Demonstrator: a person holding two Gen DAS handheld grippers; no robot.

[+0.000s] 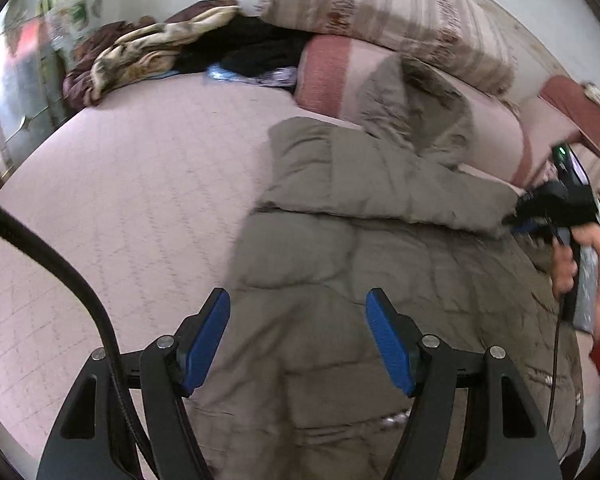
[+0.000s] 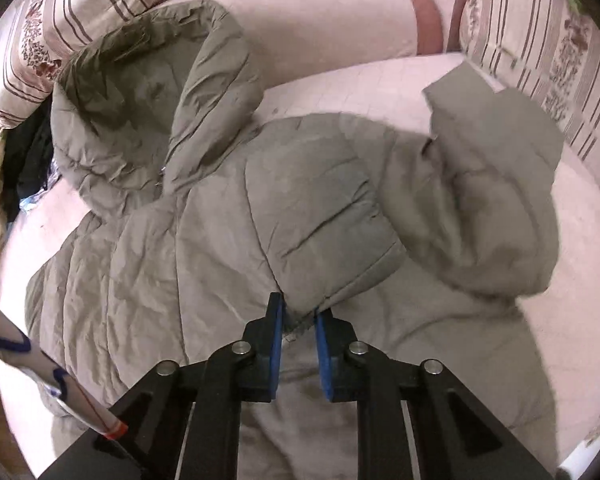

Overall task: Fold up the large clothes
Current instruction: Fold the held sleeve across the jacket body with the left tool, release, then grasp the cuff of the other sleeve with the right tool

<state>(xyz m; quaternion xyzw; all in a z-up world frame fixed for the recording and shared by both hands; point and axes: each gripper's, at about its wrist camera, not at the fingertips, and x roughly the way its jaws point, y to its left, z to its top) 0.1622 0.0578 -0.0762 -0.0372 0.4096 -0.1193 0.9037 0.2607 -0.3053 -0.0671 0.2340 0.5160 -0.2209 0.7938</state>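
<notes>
A grey-green padded jacket (image 1: 360, 248) lies spread on a pale pink bed (image 1: 132, 200), its hood (image 2: 140, 92) toward the pillows. In the right wrist view one sleeve (image 2: 320, 208) is folded across the chest. My right gripper (image 2: 300, 310) is shut on that sleeve's cuff, with the blue pads pinching the fabric. The other sleeve (image 2: 492, 200) lies bunched at the right. My left gripper (image 1: 297, 300) stands open over the jacket's lower body, with nothing between its blue pads. The right gripper (image 1: 518, 216) also shows at the far right, held by a hand.
Striped, flowered pillows (image 1: 400, 12) and a pink bolster (image 1: 328, 76) lie along the head of the bed. A heap of brown, beige and black clothes (image 1: 160, 48) sits at the far left corner. Bare bedspread stretches left of the jacket.
</notes>
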